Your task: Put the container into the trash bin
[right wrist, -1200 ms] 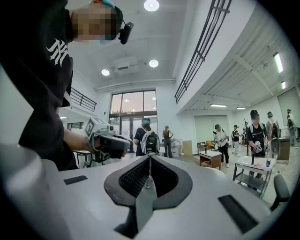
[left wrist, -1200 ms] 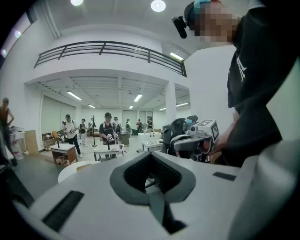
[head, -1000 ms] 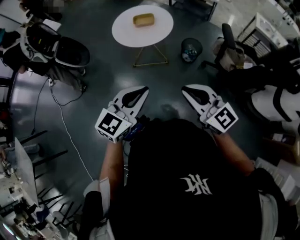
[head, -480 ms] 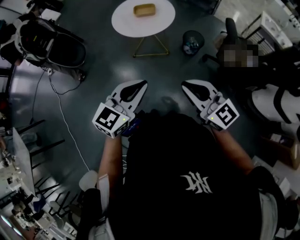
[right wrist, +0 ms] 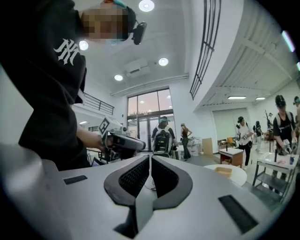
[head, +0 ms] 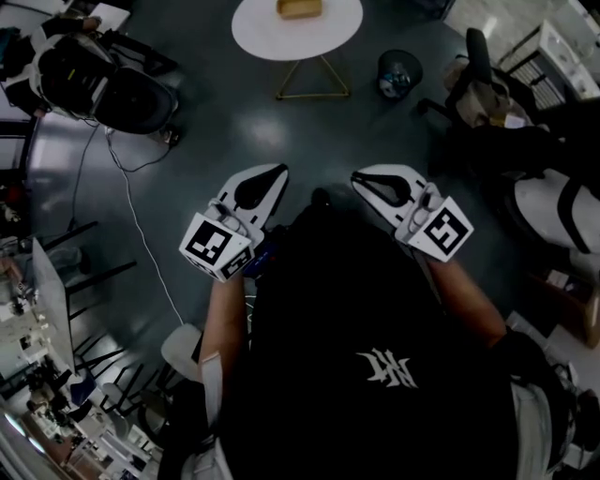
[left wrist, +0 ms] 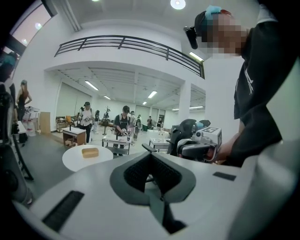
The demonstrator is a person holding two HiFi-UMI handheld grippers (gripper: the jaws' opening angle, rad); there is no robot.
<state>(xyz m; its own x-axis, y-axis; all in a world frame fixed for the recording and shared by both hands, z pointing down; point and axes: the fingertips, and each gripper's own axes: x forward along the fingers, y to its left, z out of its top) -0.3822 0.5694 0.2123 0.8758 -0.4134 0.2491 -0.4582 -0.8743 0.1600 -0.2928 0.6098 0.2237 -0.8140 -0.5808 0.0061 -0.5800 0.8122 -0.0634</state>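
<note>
The tan container (head: 299, 7) lies on a round white table (head: 272, 36) at the top edge of the head view. A dark round trash bin (head: 399, 73) stands on the floor to the right of the table. My left gripper (head: 279, 171) and right gripper (head: 357, 179) are held side by side in front of my chest, far short of the table. Both are shut with nothing between the jaws. The left gripper view shows the container (left wrist: 90, 152) on the table (left wrist: 72, 161) beyond its closed jaws (left wrist: 151, 153). The right gripper view has the container (right wrist: 223, 171) at the right.
A black office chair (head: 127, 94) stands at the left with a cable (head: 131, 234) trailing over the dark floor. Another chair (head: 478, 89) and white furniture (head: 553, 56) stand at the right. Several people stand at desks (left wrist: 117, 139) behind the table.
The table, container and bin have slid toward the top of the head view. Both grippers sit slightly lower in the picture and closer together. Both stay shut.
</note>
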